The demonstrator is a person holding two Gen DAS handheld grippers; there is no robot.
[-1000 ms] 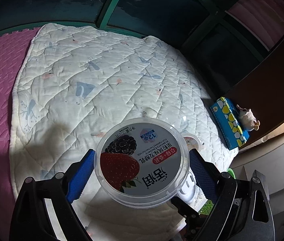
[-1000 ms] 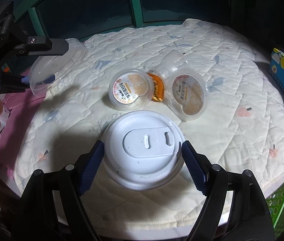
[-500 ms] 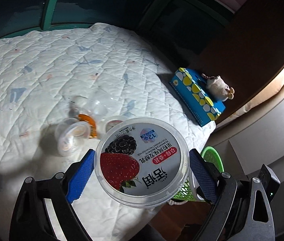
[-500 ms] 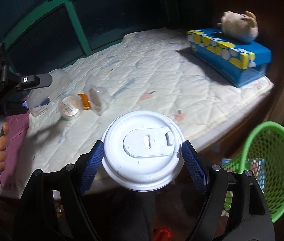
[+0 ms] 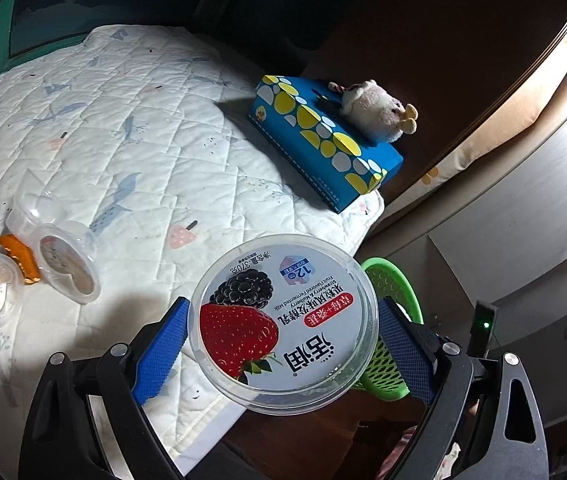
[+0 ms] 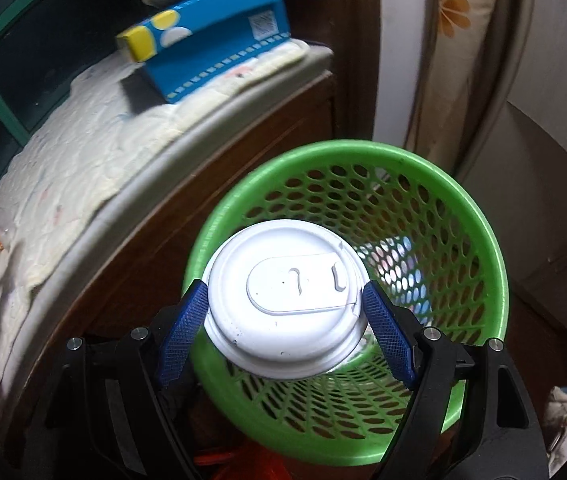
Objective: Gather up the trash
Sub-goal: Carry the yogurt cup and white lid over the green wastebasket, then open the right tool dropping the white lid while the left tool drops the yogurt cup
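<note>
The white cup lid (image 6: 283,300) is pinched between the right gripper (image 6: 285,312) pads, right over the mouth of the green mesh basket (image 6: 463,216). The left gripper (image 5: 281,344) is clamped on a yogurt tub (image 5: 283,320) with berries on its label, above the quilt (image 5: 123,120) edge. Two small clear cups (image 5: 67,260) sit on the quilt at about 9 o'clock from the tub; the blue tissue box (image 5: 323,140) with a plush toy (image 5: 375,110) on top is at 12.

Home bedroom: quilted mattress (image 5: 131,128), plush toy (image 5: 375,110).
</note>
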